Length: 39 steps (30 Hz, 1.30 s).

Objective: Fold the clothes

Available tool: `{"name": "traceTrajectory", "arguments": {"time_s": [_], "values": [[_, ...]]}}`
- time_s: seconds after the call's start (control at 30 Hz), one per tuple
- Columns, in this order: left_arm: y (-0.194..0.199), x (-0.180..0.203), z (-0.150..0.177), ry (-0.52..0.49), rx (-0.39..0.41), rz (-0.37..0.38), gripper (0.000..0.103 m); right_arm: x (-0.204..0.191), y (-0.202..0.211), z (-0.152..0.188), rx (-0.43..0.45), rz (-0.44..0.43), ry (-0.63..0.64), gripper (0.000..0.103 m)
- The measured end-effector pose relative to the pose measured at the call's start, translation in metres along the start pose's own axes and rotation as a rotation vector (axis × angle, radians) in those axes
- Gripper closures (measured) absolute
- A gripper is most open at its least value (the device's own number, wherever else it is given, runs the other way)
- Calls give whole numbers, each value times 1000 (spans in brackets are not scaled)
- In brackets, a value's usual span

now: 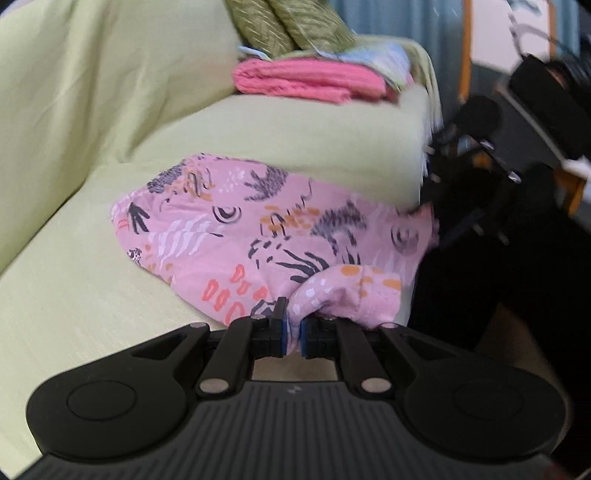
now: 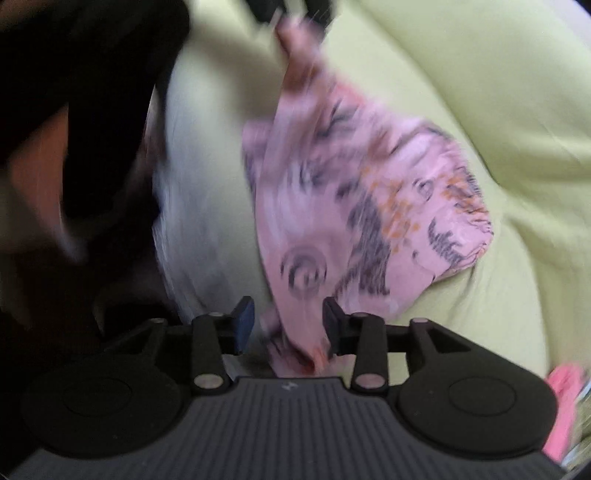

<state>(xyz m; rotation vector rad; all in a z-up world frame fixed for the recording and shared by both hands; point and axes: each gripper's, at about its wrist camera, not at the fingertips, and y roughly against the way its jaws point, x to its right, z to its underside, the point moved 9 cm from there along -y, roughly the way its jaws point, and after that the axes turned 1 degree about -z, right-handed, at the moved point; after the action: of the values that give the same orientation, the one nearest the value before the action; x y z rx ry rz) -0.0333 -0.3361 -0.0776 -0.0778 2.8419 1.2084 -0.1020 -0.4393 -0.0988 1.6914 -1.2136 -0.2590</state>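
A pink patterned garment [image 1: 258, 229] lies on the yellow-green sofa seat [image 1: 74, 295], stretched between my two grippers. My left gripper [image 1: 293, 334] is shut on a bunched corner of it at the near edge. In the left wrist view my right gripper [image 1: 461, 177] shows at the garment's far right end, blurred. In the right wrist view the garment [image 2: 354, 192] hangs blurred in front. My right gripper [image 2: 290, 321] has its jaws apart with cloth lying between them. The left gripper is a dark blur at the top of that view [image 2: 291, 14].
A folded coral-pink cloth [image 1: 306, 81] and other folded items sit on the sofa arm, below two green cushions [image 1: 288, 26]. The sofa back [image 1: 92, 92] rises at left. The person's dark clothing [image 1: 517, 277] fills the right side.
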Motion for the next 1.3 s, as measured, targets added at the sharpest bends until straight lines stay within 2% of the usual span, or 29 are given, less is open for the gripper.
{"name": "traceTrajectory", "arguments": {"time_s": [0.1, 0.2, 0.27, 0.3, 0.37, 0.4, 0.43, 0.47, 0.53, 0.6, 0.67, 0.73, 0.8, 0.9, 0.93, 1.0, 1.1, 1.2, 1.3], "values": [[3, -9, -8, 89, 41, 30, 99, 1, 8, -34, 133, 46, -106, 53], [1, -13, -18, 137, 67, 52, 99, -2, -4, -62, 214, 143, -145, 52], [0, -11, -23, 130, 76, 56, 99, 0, -15, -74, 238, 206, -166, 52], [0, -9, -25, 122, 77, 55, 99, 4, -23, -78, 241, 244, -173, 56], [-1, -5, -26, 100, 74, 44, 99, 14, -34, -79, 211, 321, -163, 71], [-1, -4, -25, 94, 70, 36, 98, 20, -35, -77, 199, 326, -171, 94], [-2, -3, -23, 97, 64, 27, 97, 26, -34, -76, 188, 329, -181, 103], [-2, -3, -20, 111, 58, 21, 97, 33, -34, -75, 177, 331, -191, 103], [0, -1, -12, 147, 52, 11, 89, 43, -24, -75, 183, 305, -210, 103], [4, 3, -3, 191, 52, -8, 69, 52, -14, -78, 190, 283, -223, 103], [4, 9, 8, 243, 38, -30, 59, 59, -7, -82, 196, 250, -245, 103], [2, 17, 18, 296, 31, -40, 59, 66, 0, -89, 206, 222, -266, 103], [0, 33, 21, 285, 49, -28, 59, 73, 6, -98, 221, 205, -285, 103], [-8, 62, 16, 171, 86, -32, 59, 88, 11, -111, 257, 172, -313, 103], [-12, 70, 12, 126, 104, -47, 59, 92, 13, -114, 263, 161, -327, 103], [-24, 78, 3, 28, 128, -135, 59, 103, 8, -119, 268, 140, -353, 103], [-50, 77, -13, -90, 142, -323, 59, 109, 5, -123, 261, 137, -354, 103], [-74, 65, -18, -84, 89, -408, 58, 113, 3, -122, 242, 180, -302, 103], [-74, 45, -6, -22, 15, -478, 55, 115, 5, -115, 224, 233, -251, 103]]}}
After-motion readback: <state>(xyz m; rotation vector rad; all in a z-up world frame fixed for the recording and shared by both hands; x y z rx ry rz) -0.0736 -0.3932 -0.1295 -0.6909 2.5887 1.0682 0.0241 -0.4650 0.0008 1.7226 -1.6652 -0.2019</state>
